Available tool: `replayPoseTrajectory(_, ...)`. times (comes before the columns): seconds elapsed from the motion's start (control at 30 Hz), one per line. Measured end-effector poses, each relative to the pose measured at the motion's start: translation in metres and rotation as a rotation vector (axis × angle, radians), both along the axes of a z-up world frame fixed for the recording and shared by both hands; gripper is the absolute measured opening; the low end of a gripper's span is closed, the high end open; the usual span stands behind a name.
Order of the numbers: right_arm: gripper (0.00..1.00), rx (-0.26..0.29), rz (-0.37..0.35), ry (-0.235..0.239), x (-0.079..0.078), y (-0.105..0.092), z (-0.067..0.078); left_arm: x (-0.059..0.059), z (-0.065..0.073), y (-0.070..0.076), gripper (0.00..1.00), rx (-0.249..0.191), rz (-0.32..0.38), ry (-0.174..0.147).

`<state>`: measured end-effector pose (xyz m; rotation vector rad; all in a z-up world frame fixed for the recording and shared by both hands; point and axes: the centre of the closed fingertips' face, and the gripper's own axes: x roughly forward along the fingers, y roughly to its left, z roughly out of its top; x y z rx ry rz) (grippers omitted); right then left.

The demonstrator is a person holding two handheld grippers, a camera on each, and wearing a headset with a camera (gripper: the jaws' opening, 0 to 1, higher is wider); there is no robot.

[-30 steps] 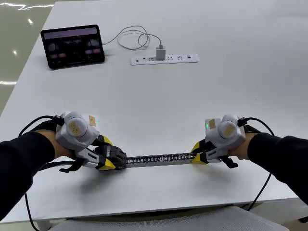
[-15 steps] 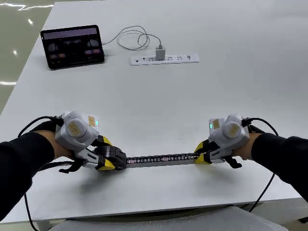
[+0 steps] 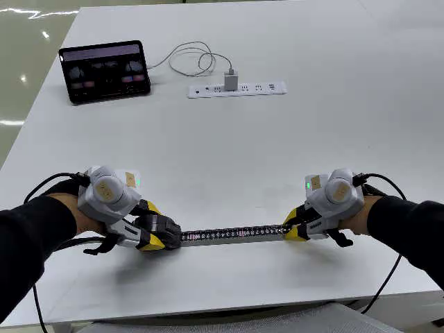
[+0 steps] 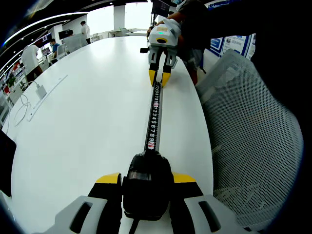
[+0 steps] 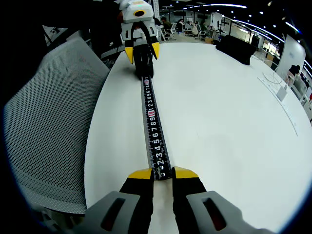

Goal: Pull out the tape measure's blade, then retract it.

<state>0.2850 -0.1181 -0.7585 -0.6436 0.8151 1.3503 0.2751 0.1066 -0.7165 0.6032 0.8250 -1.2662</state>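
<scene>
White and broad, the bench (image 3: 291, 139) carries a dark tablet (image 3: 105, 69) and a white power strip (image 3: 237, 88) at its far side, well apart from the work near the front edge. The left hand-held gripper (image 3: 156, 225) is clamped round the black tape-measure case (image 4: 146, 185), which rests on the bench. The right hand-held gripper (image 5: 163, 173) is pinched narrow on the tip of the dark, white-numbered blade (image 5: 152, 117), which lies drawn out flat between the two. The pull-out looks partly done. To do it well, I judge the right side should draw straight away along the blade's own line, low to the surface, while the left pins the case flat and square. Any sideways drift could twist or kink the blade, or slip its tip from the pads.
</scene>
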Motion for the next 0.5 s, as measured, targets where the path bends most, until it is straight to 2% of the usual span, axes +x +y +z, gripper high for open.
replayPoseTrajectory(0.5, 0.09, -0.001, -0.009, 0.002, 0.0013, -0.0061, -0.0001, 0.0010, 0.0001, -0.0014, 0.33, -0.006, 0.005, 0.002)
